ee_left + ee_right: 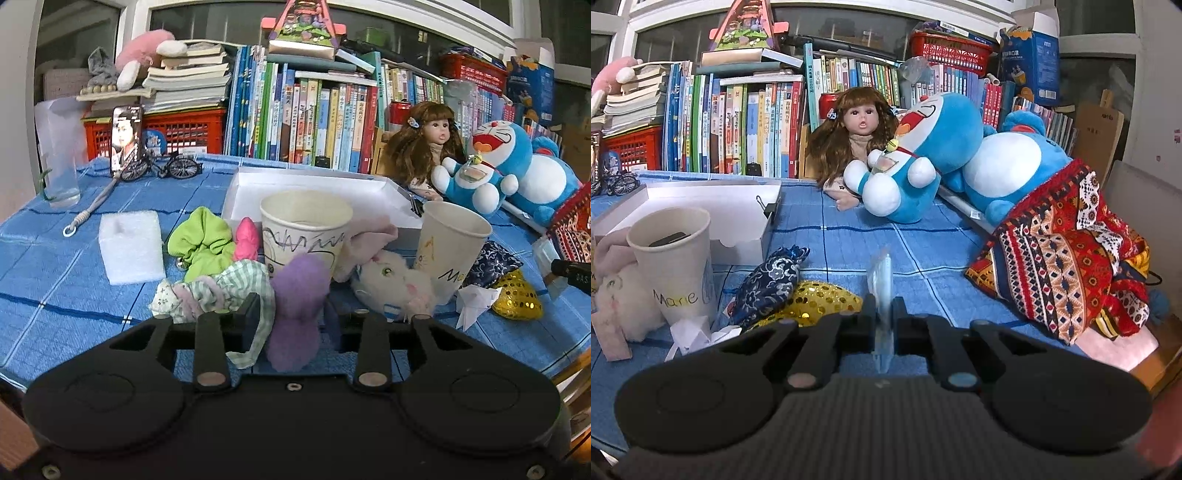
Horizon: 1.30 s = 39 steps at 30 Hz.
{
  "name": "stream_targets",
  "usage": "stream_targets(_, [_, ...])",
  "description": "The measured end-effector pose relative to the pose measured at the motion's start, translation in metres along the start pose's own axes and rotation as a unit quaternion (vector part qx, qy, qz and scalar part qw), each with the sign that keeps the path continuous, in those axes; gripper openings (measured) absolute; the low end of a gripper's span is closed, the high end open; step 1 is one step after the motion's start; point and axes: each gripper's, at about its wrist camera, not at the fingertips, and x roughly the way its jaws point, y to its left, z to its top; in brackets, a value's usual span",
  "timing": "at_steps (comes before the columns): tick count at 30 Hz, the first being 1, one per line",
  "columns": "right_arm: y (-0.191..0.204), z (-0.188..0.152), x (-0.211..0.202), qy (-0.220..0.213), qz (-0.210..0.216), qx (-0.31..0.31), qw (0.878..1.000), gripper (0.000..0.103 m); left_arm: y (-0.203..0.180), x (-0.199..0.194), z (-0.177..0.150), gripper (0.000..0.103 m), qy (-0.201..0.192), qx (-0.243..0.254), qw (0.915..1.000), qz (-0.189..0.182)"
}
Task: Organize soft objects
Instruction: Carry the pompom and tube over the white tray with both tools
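Two grippers are at work over the blue-checked desk [55,258]. The left gripper [291,317] has its jaws set narrow, with a purple fluffy pompom [295,314] sitting between them and a green gingham cloth [236,291] draped against the left-hand jaw; whether the pads actually press the pompom cannot be told, and the right-hand one looks clear of it. Just ahead of those jaws stands a scribbled paper cup [304,229], with a white plush cat [395,284] ahead and to the right beside a second paper cup [452,243], and a white shallow box [314,184] further ahead.

The right gripper [884,314] is closed tight on a thin clear plastic packet [882,284] standing edge-up between its jaws. A dark blue patterned pouch [768,284] and a gold sequinned pouch [820,299] lie just left of them.

Risks, as I judge them: the pompom could slip free if lifted on so loose a hold, and the gingham cloth could drag along. A forward push would likely topple the near cup. The slick packet may slide out.
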Motion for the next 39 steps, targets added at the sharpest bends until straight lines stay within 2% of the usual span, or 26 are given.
stream_targets(6, [0.001,-0.002,0.001,0.004,0.004,0.001,1.0,0.012,-0.012,-0.002,0.0,0.036,-0.008,0.027,0.9996,-0.008])
stream_targets(12, [0.002,-0.004,0.003,0.007,0.005,0.001,1.0,0.012,-0.021,0.013,-0.006,0.037,0.025,0.046,0.9986,-0.005])
stream_targets(18, [0.002,-0.005,0.006,0.013,0.005,0.002,1.0,0.012,-0.031,0.03,-0.009,0.054,0.028,0.072,0.9968,0.017])
stream_targets(20, [0.001,-0.005,0.006,0.014,0.005,0.003,1.0,0.012,-0.033,0.037,-0.01,0.054,0.034,0.078,0.9962,0.021])
stream_targets(23, [0.001,-0.005,0.007,0.015,0.005,0.002,1.0,0.012,-0.035,0.044,-0.012,0.051,0.035,0.086,0.9952,0.031])
stream_targets(25, [0.001,-0.005,0.008,0.014,0.005,0.001,1.0,0.012,-0.034,0.045,-0.012,0.035,0.031,0.088,0.9947,0.042])
stream_targets(26, [0.001,-0.004,0.008,0.013,0.006,0.001,1.0,0.012,-0.033,0.045,-0.012,0.035,0.03,0.089,0.9945,0.045])
stream_targets(32, [-0.001,0.0,0.004,0.002,0.007,0.011,1.0,0.012,-0.024,0.031,-0.006,0.033,0.023,0.065,0.9975,0.017])
stream_targets(39, [-0.01,0.011,-0.004,-0.007,0.039,0.041,0.998,0.012,-0.028,0.001,0.013,0.033,-0.008,0.042,0.9977,-0.052])
